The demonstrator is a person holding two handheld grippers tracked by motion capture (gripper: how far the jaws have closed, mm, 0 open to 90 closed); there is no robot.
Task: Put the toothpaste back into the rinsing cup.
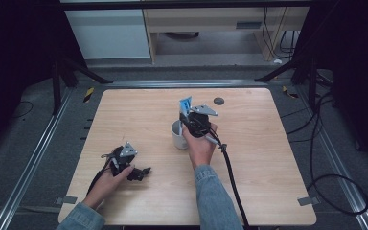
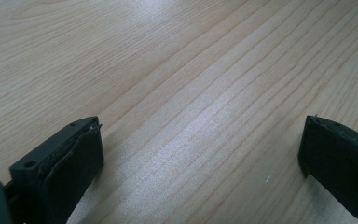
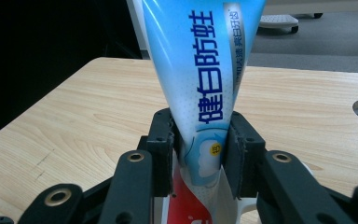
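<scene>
Right gripper point(image 3: 199, 154) jaws pinching blue-and-white toothpaste tube point(image 3: 200, 70) above white ceramic mug point(image 1: 178, 135); left gripper point(image 2: 200, 154) jaws spread over pale wooden tabletop point(image 1: 268, 158); small grey disc point(image 1: 219, 100) beyond.

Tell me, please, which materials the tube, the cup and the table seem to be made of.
Tube: likely glossy plastic laminate; printed skin shines and pinches flat in the right gripper.
Cup: white, smooth, perhaps ceramic; too small to tell.
Table: pale wood or wood-look laminate; straight grain, satin sheen.
</scene>
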